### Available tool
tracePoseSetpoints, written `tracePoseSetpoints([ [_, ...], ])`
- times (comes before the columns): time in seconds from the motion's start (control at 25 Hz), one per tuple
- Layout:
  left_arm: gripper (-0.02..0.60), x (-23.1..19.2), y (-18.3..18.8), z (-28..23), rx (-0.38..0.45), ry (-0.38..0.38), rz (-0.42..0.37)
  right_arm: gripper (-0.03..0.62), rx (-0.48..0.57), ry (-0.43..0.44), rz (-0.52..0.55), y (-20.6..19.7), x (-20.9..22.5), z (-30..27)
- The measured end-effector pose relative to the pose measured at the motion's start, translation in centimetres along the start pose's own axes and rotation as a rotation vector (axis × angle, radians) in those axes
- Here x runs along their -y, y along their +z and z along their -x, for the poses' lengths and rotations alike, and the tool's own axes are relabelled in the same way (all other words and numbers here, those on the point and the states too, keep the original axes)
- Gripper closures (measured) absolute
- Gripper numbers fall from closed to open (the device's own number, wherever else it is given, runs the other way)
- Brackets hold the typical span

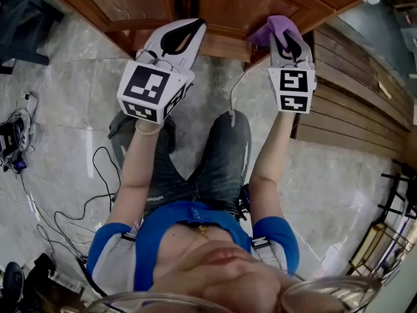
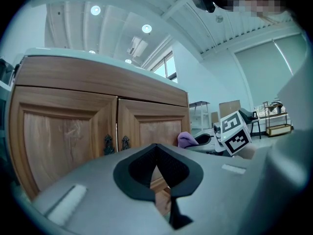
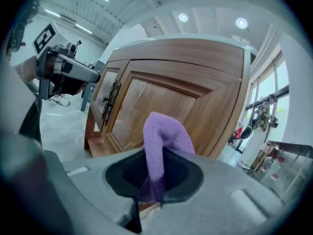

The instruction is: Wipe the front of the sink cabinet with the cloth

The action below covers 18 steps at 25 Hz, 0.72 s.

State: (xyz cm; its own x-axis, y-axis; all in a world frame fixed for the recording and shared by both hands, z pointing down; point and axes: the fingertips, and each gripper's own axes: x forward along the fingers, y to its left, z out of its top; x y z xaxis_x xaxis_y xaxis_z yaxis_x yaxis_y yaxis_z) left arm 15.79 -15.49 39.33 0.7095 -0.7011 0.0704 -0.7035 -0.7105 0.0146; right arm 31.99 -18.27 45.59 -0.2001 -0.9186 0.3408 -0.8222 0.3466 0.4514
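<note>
The wooden sink cabinet has two panelled doors with dark handles at the middle. My right gripper is shut on a purple cloth, which sticks up out of the jaws and hangs close to the lower part of the right door. In the right gripper view the cloth folds over in front of that door. My left gripper is shut with nothing in it, near the bottom rail under the left door. The left gripper view shows the right gripper with the cloth.
The person kneels on a grey tiled floor. Cables and small devices lie at the left. A wooden slatted panel lies at the right, beside the cabinet. Shelving and furniture stand far off in the room.
</note>
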Motion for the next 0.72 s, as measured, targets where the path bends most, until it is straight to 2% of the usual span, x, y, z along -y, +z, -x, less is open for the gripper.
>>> tracePoseSetpoints([
  [0.2,0.581,-0.45,0.18,0.39,0.004,0.015,-0.001,0.536,0.012,-0.008,-0.041,-0.43,0.66,0.59],
  [0.72,0.581,-0.59,0.24,0.22,0.011,0.013,0.000,0.536,0.039,-0.021,-0.050,-1.04,0.34,0.13],
])
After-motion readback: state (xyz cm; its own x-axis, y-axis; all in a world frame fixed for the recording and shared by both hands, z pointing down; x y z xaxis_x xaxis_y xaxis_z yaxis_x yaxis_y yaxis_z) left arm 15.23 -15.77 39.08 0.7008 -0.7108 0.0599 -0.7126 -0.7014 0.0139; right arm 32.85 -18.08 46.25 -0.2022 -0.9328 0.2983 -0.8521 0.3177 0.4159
